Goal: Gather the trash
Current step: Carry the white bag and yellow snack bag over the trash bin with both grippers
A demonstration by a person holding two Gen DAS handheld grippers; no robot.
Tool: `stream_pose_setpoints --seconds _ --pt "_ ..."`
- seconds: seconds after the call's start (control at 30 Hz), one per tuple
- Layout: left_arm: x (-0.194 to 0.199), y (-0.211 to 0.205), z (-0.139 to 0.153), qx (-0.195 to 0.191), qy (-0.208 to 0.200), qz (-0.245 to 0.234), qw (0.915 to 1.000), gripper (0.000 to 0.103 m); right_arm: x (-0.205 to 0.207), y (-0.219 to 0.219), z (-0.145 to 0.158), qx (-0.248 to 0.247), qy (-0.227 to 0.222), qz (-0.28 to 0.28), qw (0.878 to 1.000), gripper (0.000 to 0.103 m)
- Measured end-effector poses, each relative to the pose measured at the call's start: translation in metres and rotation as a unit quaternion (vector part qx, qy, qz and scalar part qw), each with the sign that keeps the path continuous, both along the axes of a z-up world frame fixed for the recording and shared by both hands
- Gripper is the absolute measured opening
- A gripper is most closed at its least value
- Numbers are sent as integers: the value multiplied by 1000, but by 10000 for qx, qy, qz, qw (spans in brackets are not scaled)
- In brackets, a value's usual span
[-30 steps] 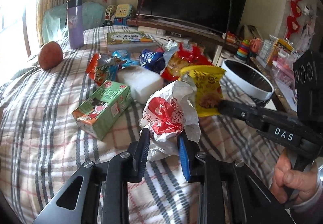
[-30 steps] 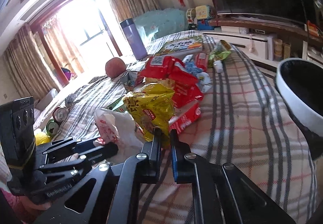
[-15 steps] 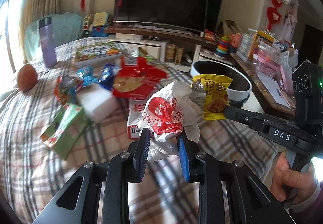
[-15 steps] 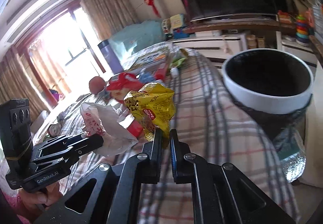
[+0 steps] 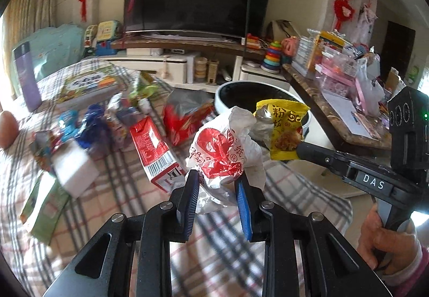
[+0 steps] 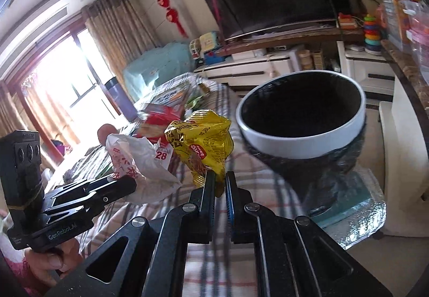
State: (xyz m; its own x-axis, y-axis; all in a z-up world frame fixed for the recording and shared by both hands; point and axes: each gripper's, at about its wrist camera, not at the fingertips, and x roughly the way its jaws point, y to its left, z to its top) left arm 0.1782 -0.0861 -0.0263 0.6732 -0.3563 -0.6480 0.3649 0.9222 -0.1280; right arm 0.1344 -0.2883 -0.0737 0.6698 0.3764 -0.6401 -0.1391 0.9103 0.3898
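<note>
My left gripper (image 5: 217, 182) is shut on a crumpled white bag with red print (image 5: 224, 148), held above the plaid cloth. The same white bag (image 6: 139, 160) shows in the right wrist view, left of my fingers. My right gripper (image 6: 219, 179) is shut on a yellow snack packet (image 6: 203, 141); that yellow packet (image 5: 285, 133) hangs just right of the white bag in the left wrist view. A round bin with a white rim (image 6: 303, 133) and a black liner stands ahead, at the right edge of the table; the bin's rim (image 5: 222, 106) shows behind both held items.
More wrappers lie on the plaid table: a red carton (image 5: 154, 149), a red foil bag (image 5: 182, 120), a white block (image 5: 75, 171), a green carton (image 5: 43, 211), blue wrappers (image 5: 88, 125). A purple bottle (image 5: 26, 80) and a book (image 5: 88, 85) stand further back. A cluttered counter (image 5: 348, 109) runs along the right.
Both grippers, each still holding its item, have swung right across the table; the bin now looms larger and closer in the right wrist view, and the table litter has slid left.
</note>
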Motion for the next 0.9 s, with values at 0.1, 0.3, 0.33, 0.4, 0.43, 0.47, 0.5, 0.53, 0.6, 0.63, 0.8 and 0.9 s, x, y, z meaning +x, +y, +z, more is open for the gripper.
stream_pose_setpoints --seconds 0.1,0.3,0.33,0.4,0.43,0.47,0.5,0.53,0.6,0.63,0.8,0.9 --pt "10 -8 -1 -4 25 -110 9999 26 0 -12 0 6 -6 -130 9999 7" --pt "22 -18 3 16 6 -229 9997 26 5 -34 -3 72 36 -329 9994 7" --pt "23 -20 3 19 3 -241 9997 26 6 -36 -4 75 43 -361 9993 7" --pt "30 -24 3 18 12 -262 9997 26 8 -42 -5 103 47 -412 9991 7" --pt "31 -27 4 12 18 -273 9996 26 9 -45 -5 111 49 -433 9990 7" --pt "34 -31 3 14 22 -283 9996 26 10 -47 -5 108 45 -458 9989 7" --pt "35 -33 5 2 19 -295 9996 26 11 -50 -5 112 44 -479 9988 7" --pt "38 -34 6 -6 8 -307 9995 26 10 -51 -5 116 47 -503 9987 7" --pt "41 -37 10 -25 -20 -328 9995 26 13 -56 -5 136 50 -549 9984 7" --pt "44 -41 10 -31 -30 -338 9994 26 15 -59 -4 151 45 -570 9982 7" --pt "57 -54 13 -35 -73 -398 9992 26 23 -69 1 128 -10 -655 9978 7" --pt "68 -64 14 -3 -85 -430 9990 26 30 -75 3 88 -6 -702 9975 7"
